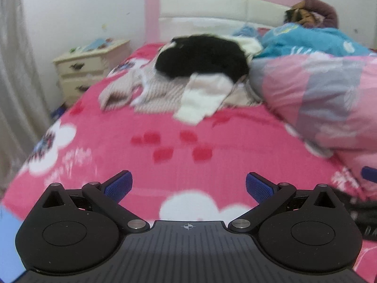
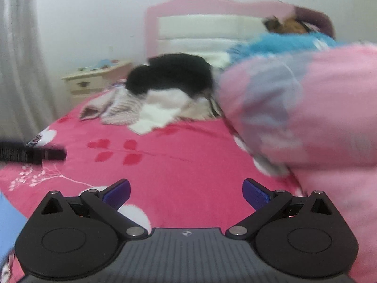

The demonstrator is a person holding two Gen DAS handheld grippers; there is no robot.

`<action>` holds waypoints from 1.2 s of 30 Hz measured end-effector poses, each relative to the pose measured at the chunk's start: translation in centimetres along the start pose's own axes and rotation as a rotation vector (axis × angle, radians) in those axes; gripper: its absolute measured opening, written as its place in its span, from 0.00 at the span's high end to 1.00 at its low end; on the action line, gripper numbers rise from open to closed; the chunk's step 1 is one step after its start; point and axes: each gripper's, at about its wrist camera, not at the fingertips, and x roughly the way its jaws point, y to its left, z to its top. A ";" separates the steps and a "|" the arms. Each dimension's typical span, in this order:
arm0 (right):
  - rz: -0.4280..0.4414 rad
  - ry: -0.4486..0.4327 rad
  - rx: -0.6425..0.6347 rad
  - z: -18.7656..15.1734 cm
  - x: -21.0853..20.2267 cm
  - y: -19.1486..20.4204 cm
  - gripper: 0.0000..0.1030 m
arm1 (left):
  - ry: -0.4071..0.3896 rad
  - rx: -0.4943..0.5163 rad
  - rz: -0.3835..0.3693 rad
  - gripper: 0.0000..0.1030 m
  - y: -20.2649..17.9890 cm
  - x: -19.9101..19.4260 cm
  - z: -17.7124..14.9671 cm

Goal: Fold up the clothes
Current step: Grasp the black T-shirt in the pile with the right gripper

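Left wrist view. Left hand-held gripper (image 1: 189,186): blue-padded fingers (image 1: 119,185) spread wide apart, nothing between them, held above the near end of the bed. Bed cover (image 1: 146,127): bright pink with white flowers and red hearts. Pile of clothes (image 1: 188,80): at the far middle of the bed, well apart from the gripper. Topmost, a black garment (image 1: 202,56); a white garment (image 1: 202,96) hung out from under it toward the camera; a striped beige knit (image 1: 132,89) lay spread to the left. Pink-and-grey quilt (image 1: 315,99): bunched along the right side, just beside the pile. Blue blanket (image 1: 306,40): behind the quilt. Pink headboard (image 1: 150,11) and cream nightstand (image 1: 89,68) beyond; picture blurred.

Right wrist view. Right hand-held gripper (image 2: 186,194): blue pads set wide apart, empty, above the pink cover. The same clothes pile (image 2: 162,94) lay at the far middle, black garment on top, white one below it. The quilt filled the right side. A black gripper part (image 2: 33,154) showed at the left edge. Heavily blurred.
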 end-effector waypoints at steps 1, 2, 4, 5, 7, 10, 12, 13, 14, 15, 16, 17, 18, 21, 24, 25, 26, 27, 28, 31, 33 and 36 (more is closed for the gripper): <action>0.022 0.013 -0.024 1.5 0.5 -0.3 0.00 | 0.000 0.016 -0.011 0.00 0.3 0.2 1.6; 0.041 0.029 -0.048 3.2 1.2 -0.6 0.00 | 0.002 0.023 0.001 0.00 0.5 0.8 3.2; 0.053 0.051 -0.116 7.3 2.9 -0.9 0.00 | 0.035 0.029 0.054 0.00 0.6 2.7 6.4; 0.041 0.040 -0.150 9.5 3.9 -1.1 0.00 | 0.042 0.020 0.080 0.00 0.7 4.0 7.8; -0.003 -0.004 -0.218 12.8 6.3 -0.9 0.00 | 0.029 -0.015 0.117 0.00 1.0 6.4 9.9; -0.052 -0.061 -0.258 16.9 10.5 -1.0 0.00 | -0.041 -0.101 0.112 0.00 1.9 9.9 11.1; -0.043 -0.079 -0.212 18.5 13.4 -1.6 0.00 | -0.104 -0.154 0.085 0.00 2.6 11.8 11.1; -0.030 -0.086 -0.196 19.0 14.8 -1.8 0.00 | -0.126 -0.166 0.079 0.00 2.9 12.8 11.1; -0.019 -0.092 -0.190 19.3 16.2 -2.0 0.01 | -0.146 -0.175 0.075 0.00 3.1 13.9 11.0; -0.013 -0.096 -0.193 19.6 17.6 -2.2 0.02 | -0.154 -0.184 0.076 0.00 3.4 14.8 11.1; -0.009 -0.100 -0.199 19.8 18.9 -2.1 0.04 | -0.160 -0.198 0.079 0.01 3.7 15.7 11.2; 0.002 -0.100 -0.200 20.1 20.2 -2.0 0.09 | -0.165 -0.209 0.083 0.01 3.9 16.5 11.2; 0.016 -0.096 -0.198 20.4 21.5 -1.9 0.15 | -0.169 -0.220 0.088 0.02 4.2 17.2 11.2; 0.042 -0.088 -0.193 21.7 25.3 -1.3 0.25 | -0.174 -0.238 0.092 0.06 4.9 18.9 11.3; 0.060 -0.106 -0.185 23.6 28.7 -0.2 0.26 | -0.202 -0.234 0.084 0.10 5.4 19.3 11.3; 0.061 -0.113 -0.183 24.2 29.6 0.3 0.26 | -0.210 -0.228 0.080 0.14 5.4 19.3 11.3; 0.060 -0.123 -0.183 24.9 30.6 0.8 0.26 | -0.211 -0.219 0.075 0.17 5.4 19.3 11.2; 0.058 -0.130 -0.180 25.6 31.6 1.4 0.25 | -0.207 -0.214 0.069 0.22 5.4 19.4 11.1; 0.063 -0.132 -0.169 26.4 32.7 2.0 0.25 | -0.199 -0.209 0.062 0.25 5.4 19.4 10.9; 0.071 -0.124 -0.117 28.0 35.8 3.1 0.23 | -0.180 -0.190 0.040 0.37 5.5 19.7 10.2; 0.062 -0.090 -0.101 28.5 37.9 3.4 0.23 | -0.169 -0.166 0.029 0.44 5.7 19.7 9.9; -0.005 0.016 -0.148 28.3 40.9 3.9 0.33 | -0.169 -0.147 0.027 0.45 6.2 19.5 9.6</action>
